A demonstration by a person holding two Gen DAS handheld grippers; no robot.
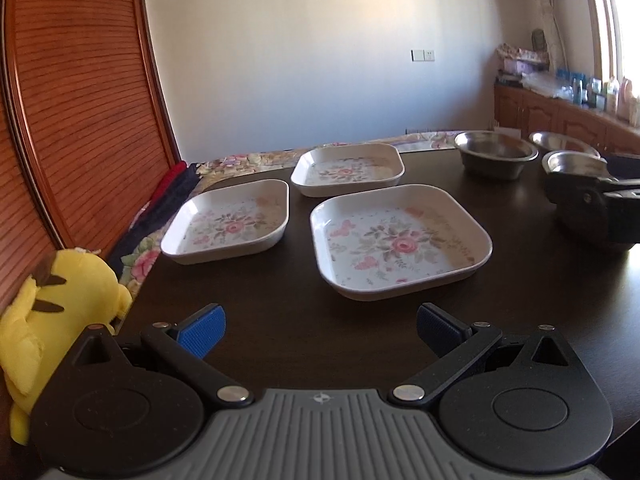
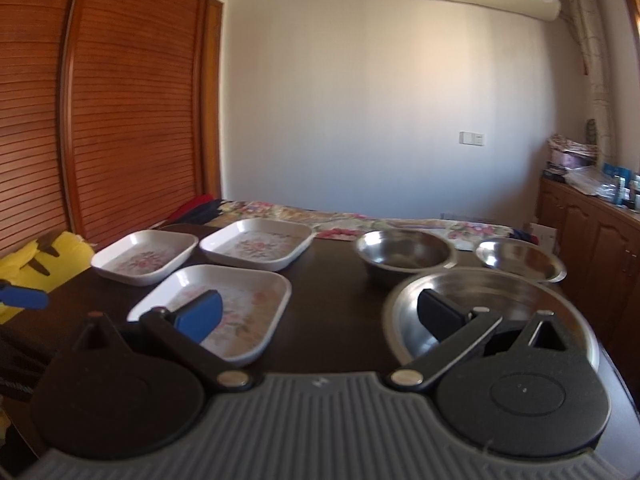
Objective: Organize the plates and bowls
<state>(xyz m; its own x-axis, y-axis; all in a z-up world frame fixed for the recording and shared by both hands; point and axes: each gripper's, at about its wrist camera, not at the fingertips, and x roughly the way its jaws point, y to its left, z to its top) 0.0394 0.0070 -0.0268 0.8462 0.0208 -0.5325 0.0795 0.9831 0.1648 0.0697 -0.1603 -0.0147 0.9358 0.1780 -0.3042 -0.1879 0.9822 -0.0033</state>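
Steel round bowl, nearest of three, lies directly under the right gripper; both it and the left gripper gape wide, empty.

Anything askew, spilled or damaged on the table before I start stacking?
Nothing spilled or broken. The three floral plates and three steel bowls sit upright, apart and unstacked. Only oddity: a yellow plush toy at the table's left edge. Both grippers are open.
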